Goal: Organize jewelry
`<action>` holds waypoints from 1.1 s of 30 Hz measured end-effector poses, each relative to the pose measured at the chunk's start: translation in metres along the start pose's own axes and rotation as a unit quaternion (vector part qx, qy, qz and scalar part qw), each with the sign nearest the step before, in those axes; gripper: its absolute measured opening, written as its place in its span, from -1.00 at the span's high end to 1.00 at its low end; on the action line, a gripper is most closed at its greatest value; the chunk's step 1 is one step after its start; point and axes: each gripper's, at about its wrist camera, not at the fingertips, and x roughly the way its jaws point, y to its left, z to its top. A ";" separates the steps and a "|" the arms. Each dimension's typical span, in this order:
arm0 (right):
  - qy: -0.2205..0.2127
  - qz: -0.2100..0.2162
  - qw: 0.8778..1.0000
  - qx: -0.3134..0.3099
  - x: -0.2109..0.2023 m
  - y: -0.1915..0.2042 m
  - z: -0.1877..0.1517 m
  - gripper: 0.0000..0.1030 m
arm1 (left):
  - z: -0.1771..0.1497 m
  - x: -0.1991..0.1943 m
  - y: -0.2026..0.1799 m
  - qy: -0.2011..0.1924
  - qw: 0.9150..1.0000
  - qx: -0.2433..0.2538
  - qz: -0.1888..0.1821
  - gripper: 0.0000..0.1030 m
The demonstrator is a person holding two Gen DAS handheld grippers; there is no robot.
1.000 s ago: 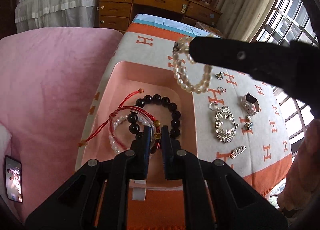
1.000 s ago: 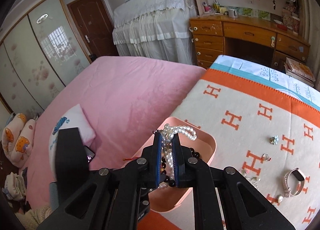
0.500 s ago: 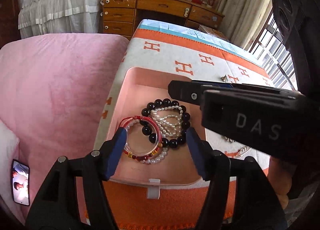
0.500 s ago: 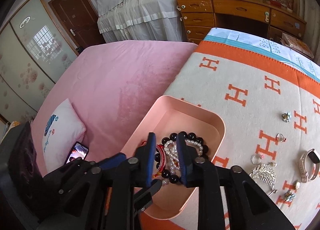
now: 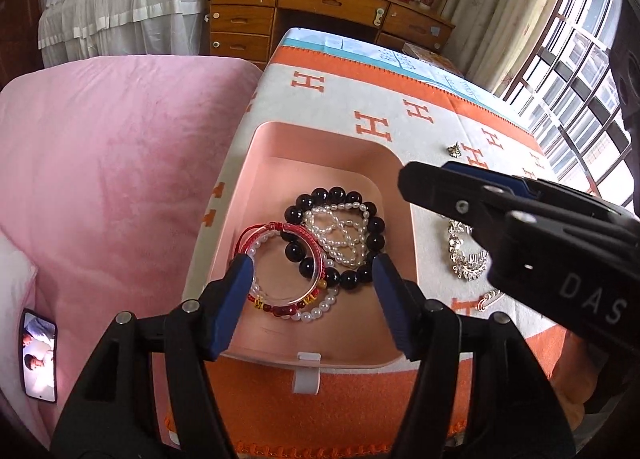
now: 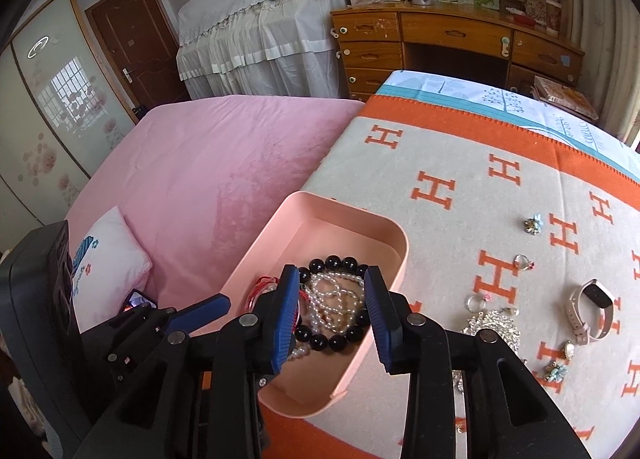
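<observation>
Orange-and-cream blanket [image 6: 460, 163] carries the pink tray [image 6: 352, 219]. Compared with one second ago, the pearl bracelet [image 5: 340, 227] has left the right hand-held gripper [image 6: 332, 313] and now lies in the tray at 12 o'clock from the left hand-held gripper [image 5: 312, 291], atop the black bead bracelet [image 5: 376, 227]. Both hand-held grippers now stand wide open, empty. Watch [image 6: 592, 309] and rings [image 6: 522, 261] remain at 3 o'clock, unsorted.
</observation>
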 end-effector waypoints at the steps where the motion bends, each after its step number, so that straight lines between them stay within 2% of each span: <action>1: 0.000 0.000 1.000 0.002 -0.002 -0.001 -0.002 0.33 | 0.000 0.000 0.000 0.001 1.000 -0.001 0.000 -0.15; 12: -0.018 -0.005 1.000 0.013 -0.019 -0.015 -0.015 0.32 | -0.002 -0.004 -0.006 -0.009 1.000 0.002 0.001 -0.15; 21: -0.035 -0.004 0.999 0.019 -0.033 -0.033 -0.026 0.32 | 0.009 -0.007 -0.020 -0.017 1.000 -0.005 0.014 -0.15; 27: -0.061 -0.007 0.997 0.040 -0.055 -0.064 -0.029 0.32 | 0.021 -0.008 -0.051 -0.021 0.999 0.028 0.015 -0.15; 33: -0.099 -0.026 0.992 0.073 -0.096 -0.119 -0.026 0.32 | 0.042 -0.004 -0.090 -0.018 0.998 0.053 0.000 -0.15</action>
